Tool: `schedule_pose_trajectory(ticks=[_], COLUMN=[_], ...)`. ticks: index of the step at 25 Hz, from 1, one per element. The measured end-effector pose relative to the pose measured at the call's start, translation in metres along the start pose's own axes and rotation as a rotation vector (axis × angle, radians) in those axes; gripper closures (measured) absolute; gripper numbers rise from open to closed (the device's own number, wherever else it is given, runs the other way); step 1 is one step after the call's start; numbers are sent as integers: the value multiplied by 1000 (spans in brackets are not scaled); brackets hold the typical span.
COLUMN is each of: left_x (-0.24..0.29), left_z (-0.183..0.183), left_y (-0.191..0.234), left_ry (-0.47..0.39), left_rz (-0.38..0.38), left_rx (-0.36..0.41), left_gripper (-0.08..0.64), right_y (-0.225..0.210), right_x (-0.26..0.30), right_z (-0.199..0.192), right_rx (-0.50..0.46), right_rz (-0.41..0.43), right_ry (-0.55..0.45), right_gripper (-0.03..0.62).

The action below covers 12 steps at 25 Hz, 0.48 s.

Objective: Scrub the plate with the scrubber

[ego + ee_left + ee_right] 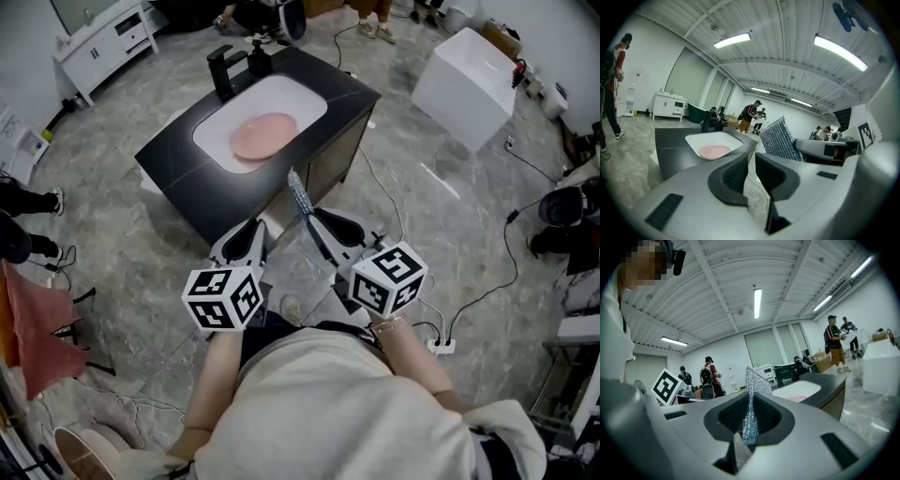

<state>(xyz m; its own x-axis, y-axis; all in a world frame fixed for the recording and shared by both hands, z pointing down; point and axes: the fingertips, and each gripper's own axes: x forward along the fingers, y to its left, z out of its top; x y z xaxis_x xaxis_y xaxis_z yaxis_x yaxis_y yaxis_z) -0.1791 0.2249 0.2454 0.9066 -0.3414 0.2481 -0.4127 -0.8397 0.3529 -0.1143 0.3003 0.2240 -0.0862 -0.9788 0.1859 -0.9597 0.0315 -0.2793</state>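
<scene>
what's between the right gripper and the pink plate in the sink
Nothing loose. In the head view the scrubber in the right gripper points toward the plate; past it come the black counter and the white sink wall.

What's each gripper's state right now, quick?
Left gripper: jaws a little apart, nothing between them.
Right gripper: closed on the scrubber.

One pink plate (265, 134), one scrubber (299, 195), one sink (302, 94), one black faucet (222, 71), two tools (250, 234) (322, 228)
</scene>
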Motion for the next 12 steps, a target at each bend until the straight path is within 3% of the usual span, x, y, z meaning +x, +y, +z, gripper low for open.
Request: schedule_pose_trajectory(ticks=[6,12], left_x=[40,58], left_z=[17,20], left_y=[15,32], left_ry=[27,39], left_rz=[-52,-44], left_rx=[27,5], left_gripper=[499,499], right_y=[-26,-44], right_x=[25,43], right_z=[8,13], right_rx=[21,-6], right_rz=[-26,-8], right_ry=[7,48], right_gripper=[547,547])
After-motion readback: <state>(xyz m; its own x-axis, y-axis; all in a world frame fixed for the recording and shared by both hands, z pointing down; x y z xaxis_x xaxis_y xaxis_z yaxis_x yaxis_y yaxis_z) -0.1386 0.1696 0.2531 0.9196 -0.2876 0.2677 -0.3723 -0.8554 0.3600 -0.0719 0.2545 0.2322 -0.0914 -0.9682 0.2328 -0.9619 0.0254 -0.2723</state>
